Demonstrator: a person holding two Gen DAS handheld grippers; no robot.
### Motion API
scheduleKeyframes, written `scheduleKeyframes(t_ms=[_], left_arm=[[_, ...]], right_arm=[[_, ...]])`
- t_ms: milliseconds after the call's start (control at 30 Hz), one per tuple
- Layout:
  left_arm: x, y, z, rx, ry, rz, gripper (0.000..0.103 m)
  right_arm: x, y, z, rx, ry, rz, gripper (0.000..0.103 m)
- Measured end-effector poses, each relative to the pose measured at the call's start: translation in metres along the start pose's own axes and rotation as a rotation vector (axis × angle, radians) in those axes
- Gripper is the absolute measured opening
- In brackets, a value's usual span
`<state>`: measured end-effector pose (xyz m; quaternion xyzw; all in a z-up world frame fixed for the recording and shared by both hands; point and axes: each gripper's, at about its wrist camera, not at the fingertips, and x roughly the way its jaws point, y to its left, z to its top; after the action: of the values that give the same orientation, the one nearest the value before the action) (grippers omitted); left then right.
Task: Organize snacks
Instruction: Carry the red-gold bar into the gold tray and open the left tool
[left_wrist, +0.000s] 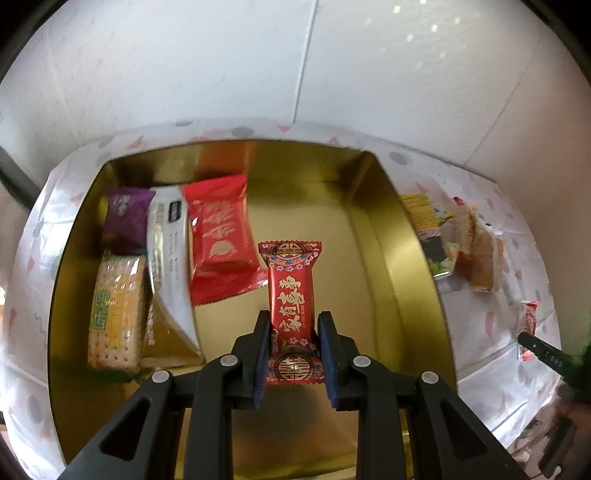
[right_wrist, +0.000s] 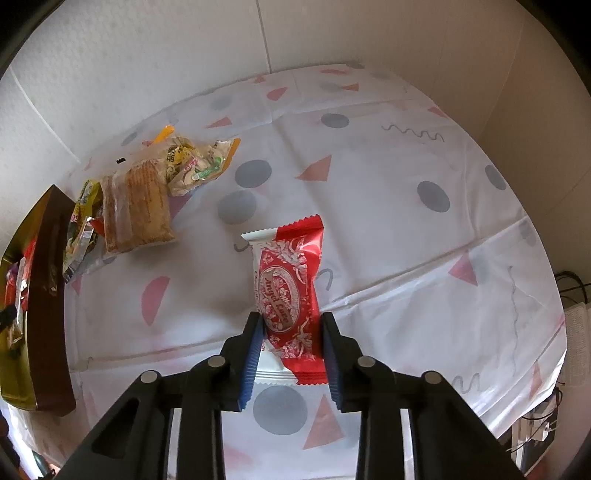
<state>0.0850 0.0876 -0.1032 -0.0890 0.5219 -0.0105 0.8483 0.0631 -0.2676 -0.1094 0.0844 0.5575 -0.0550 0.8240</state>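
My left gripper (left_wrist: 294, 325) is shut on a red candy packet with gold characters (left_wrist: 290, 291), held over the open gold tin (left_wrist: 399, 236). Several snacks lie along the tin's left side: a purple packet (left_wrist: 125, 221), a cracker pack (left_wrist: 115, 310), a white packet (left_wrist: 168, 258) and a red packet (left_wrist: 221, 236). In the right wrist view my right gripper (right_wrist: 291, 325) is shut on a red and white wafer packet (right_wrist: 291, 280) just above the patterned tablecloth (right_wrist: 388, 229). The same wafer packet (left_wrist: 526, 325) shows at the right edge of the left wrist view.
A loose heap of snacks lies on the cloth beside the tin: a toast-slice pack (right_wrist: 140, 206), a pale packet (right_wrist: 199, 162) and a yellow-green packet (right_wrist: 86, 199). The tin's brown outer wall (right_wrist: 48, 295) stands at the left. White walls (right_wrist: 332, 33) close off the back.
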Motion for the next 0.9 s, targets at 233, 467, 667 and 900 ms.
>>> scheduleKeyframes(t_ms=[233,467,667,900], left_arm=[[0.006,0.008,-0.004,-0.023,0.026,-0.012,0.025],[0.018,0.002,0.017,-0.001,0.041,-0.004,0.025],[0.039,-0.007,0.041,0.024,0.06,0.018,0.025],[0.065,-0.004,0.069,0.004,0.082,0.049,0.025]], right_arm=[[-0.004,-0.007,-0.001,0.018,-0.005,0.03,0.028],[-0.014,-0.005,-0.004,0.032,-0.031,0.072,0.027],[-0.031,-0.002,-0.007,0.047,-0.054,0.109,0.027],[-0.053,0.011,-0.009,0.023,-0.097,0.163,0.027]])
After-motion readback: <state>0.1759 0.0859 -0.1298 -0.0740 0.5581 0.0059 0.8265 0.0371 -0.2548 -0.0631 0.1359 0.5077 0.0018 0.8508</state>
